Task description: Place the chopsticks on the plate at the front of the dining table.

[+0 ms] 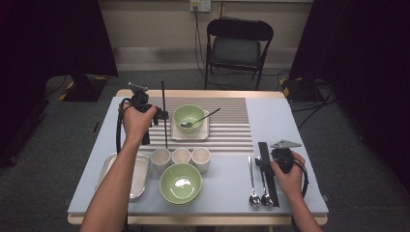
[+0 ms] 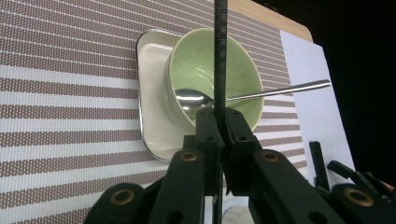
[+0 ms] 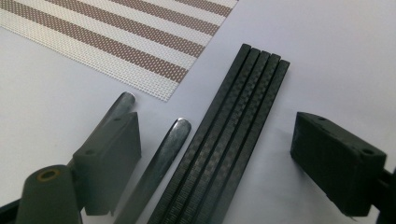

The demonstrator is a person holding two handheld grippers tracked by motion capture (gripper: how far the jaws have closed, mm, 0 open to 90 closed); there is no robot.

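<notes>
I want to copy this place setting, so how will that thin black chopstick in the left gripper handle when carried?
The chopstick looks stiff: it stands straight in the left gripper. Pinched near one end, it may pivot. Its textured sides, like the chopsticks lying on the table, probably resist slipping.

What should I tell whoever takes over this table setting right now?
Left gripper: shut on one black chopstick, held over the striped placemat beside the green bowl.
Right gripper: open, low over the four black chopsticks and two spoons at the table's right.
Done: bowl on the white tray, a spoon in it.
Left, probably: set the held chopstick down, fetch its mate. Cups, a second green bowl and a metal tray wait in front.
</notes>
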